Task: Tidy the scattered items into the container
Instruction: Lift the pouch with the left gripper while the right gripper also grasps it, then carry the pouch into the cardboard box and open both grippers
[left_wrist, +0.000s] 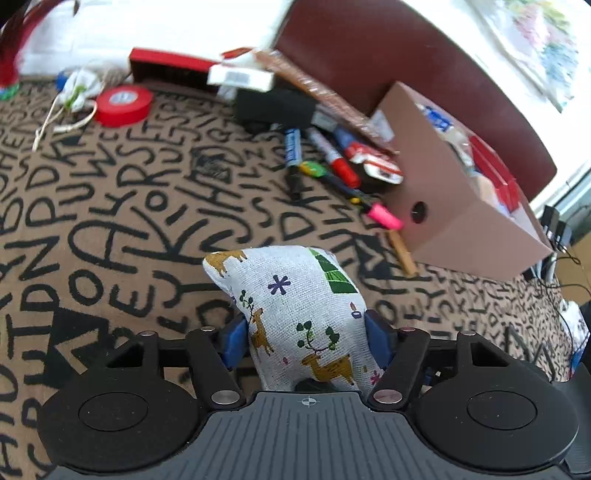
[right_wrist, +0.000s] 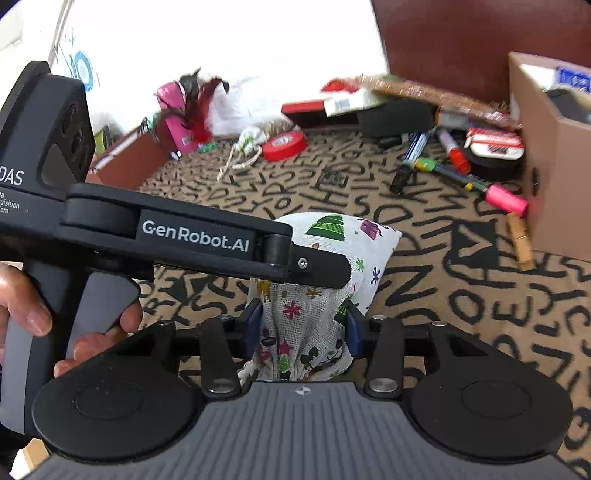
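Observation:
A white cloth pouch (left_wrist: 303, 310) printed with deer and trees is held above the patterned tabletop. My left gripper (left_wrist: 306, 332) is shut on one end of it. My right gripper (right_wrist: 303, 325) is shut on the gathered drawstring end of the same pouch (right_wrist: 332, 243). The left gripper's black body (right_wrist: 177, 236) crosses the right wrist view over the pouch. The cardboard box (left_wrist: 436, 199) stands ahead and to the right, holding several items; it also shows in the right wrist view (right_wrist: 550, 177).
Markers (left_wrist: 325, 158), a pink highlighter (left_wrist: 384, 216) and a wooden clothespin (left_wrist: 402, 254) lie by the box. A red tape roll (left_wrist: 123, 105), a small white drawstring bag (left_wrist: 79, 86), a black box (left_wrist: 273, 107) and red feathers (right_wrist: 199, 110) lie further back.

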